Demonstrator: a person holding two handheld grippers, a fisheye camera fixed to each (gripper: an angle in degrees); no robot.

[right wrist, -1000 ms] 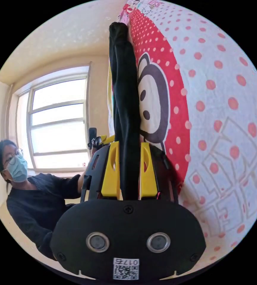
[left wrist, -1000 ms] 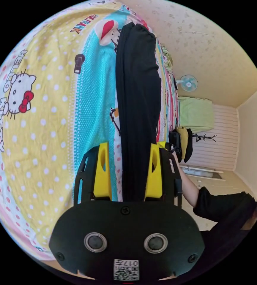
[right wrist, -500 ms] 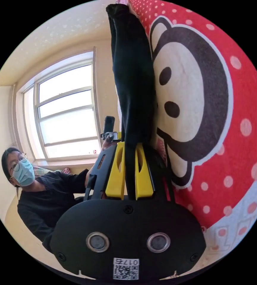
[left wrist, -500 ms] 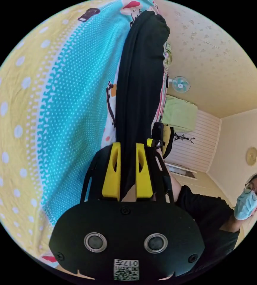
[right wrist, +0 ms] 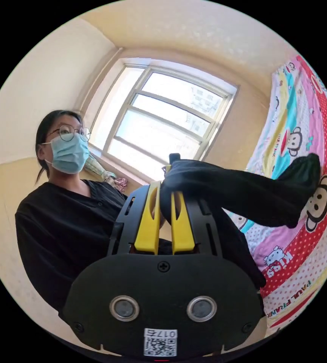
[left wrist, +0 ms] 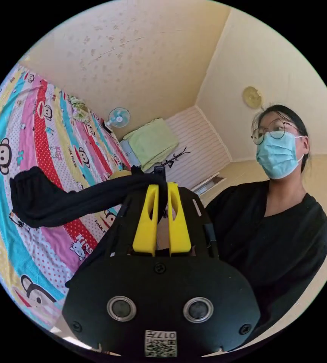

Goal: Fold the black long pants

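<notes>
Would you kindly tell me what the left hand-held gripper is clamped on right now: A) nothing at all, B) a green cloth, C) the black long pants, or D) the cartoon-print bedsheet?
C: in the left gripper view, the left hand-held gripper has both yellow jaws pressed together on the black long pants, which trail off toward the colourful cartoon-print bedsheet.

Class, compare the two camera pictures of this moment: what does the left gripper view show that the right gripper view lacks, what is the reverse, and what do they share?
Left gripper view: a small fan, a green-covered unit and a round wall ornament.
Right gripper view: a large window.
Both: yellow tongs, left and right, shut on the black long pants, which trail out to the cartoon-print bedsheet; also the person holding them.
</notes>
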